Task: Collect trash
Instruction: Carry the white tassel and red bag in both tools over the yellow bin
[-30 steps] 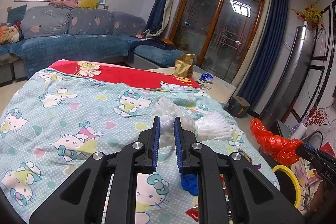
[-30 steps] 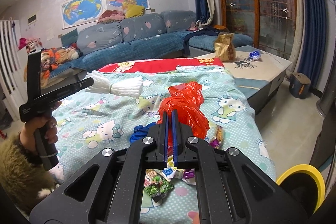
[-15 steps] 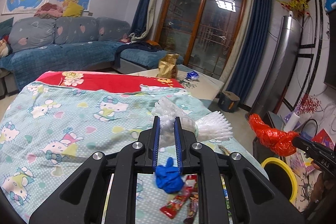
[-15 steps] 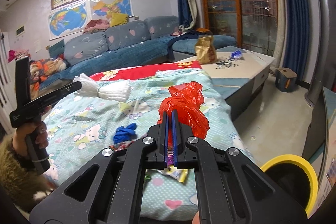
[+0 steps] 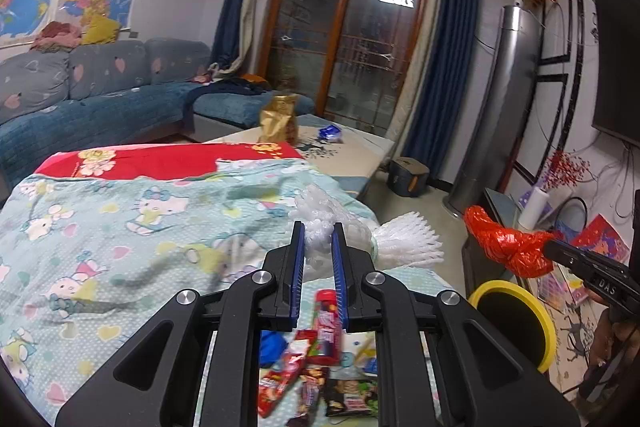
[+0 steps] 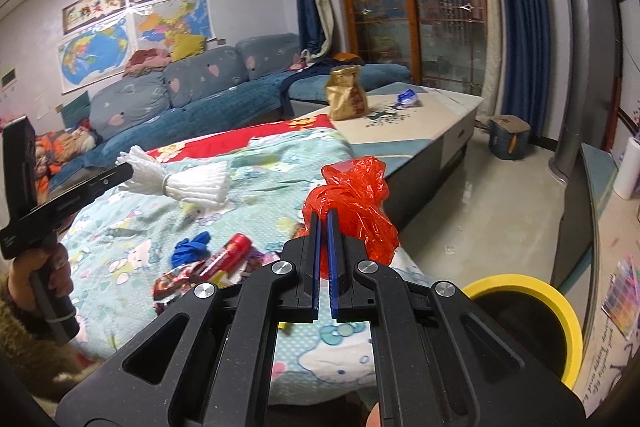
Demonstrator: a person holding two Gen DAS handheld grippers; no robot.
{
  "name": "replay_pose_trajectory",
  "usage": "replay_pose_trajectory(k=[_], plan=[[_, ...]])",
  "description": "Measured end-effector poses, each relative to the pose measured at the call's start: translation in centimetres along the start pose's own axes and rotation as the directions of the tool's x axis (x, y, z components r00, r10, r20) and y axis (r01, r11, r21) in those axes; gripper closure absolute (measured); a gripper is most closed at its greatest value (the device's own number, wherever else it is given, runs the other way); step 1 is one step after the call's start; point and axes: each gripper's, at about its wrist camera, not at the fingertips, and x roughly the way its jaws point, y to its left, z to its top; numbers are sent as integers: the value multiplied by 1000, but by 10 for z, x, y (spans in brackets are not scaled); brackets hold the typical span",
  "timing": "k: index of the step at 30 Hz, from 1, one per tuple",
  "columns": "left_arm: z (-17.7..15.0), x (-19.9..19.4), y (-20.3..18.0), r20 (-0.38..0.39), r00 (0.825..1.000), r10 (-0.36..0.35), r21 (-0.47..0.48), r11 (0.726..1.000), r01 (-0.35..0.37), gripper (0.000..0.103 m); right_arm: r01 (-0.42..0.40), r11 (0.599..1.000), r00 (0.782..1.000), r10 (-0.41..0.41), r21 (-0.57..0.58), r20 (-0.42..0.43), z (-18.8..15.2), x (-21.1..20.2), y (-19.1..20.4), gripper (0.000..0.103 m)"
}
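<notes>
My left gripper is shut on a white foam net bundle, held above the Hello Kitty bedspread; the bundle also shows in the right wrist view. My right gripper is shut on a crumpled red plastic bag, seen too in the left wrist view, up and left of the yellow-rimmed black bin on the floor. Snack wrappers, a red tube and a blue glove lie on the bedspread.
A low table beyond the bed carries a gold bag and a blue packet. A blue sofa lines the back wall. A small box and a silver floor unit stand right. A TV stand borders the bin.
Both grippers have swung right, toward the bed's edge and the bin, each still holding its load. The bin now looms larger in both views; more wrappers show below the left gripper.
</notes>
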Motion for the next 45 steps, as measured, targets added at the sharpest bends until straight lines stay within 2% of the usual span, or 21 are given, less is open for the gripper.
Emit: replay_pose_trajectory(k=[23, 37, 45], plan=[[-21, 35, -93, -81, 989, -120, 155, 979, 132, 90, 122, 983, 991, -127, 137, 31, -7, -34, -68, 102], [-53, 63, -169, -167, 965, -203, 272, 931, 243, 90, 248, 938, 968, -252, 242, -16, -31, -52, -124, 102], [-72, 71, -207, -207, 951, -229, 326, 901, 288, 90, 280, 905, 960, -270, 321, -77, -51, -53, -157, 102]])
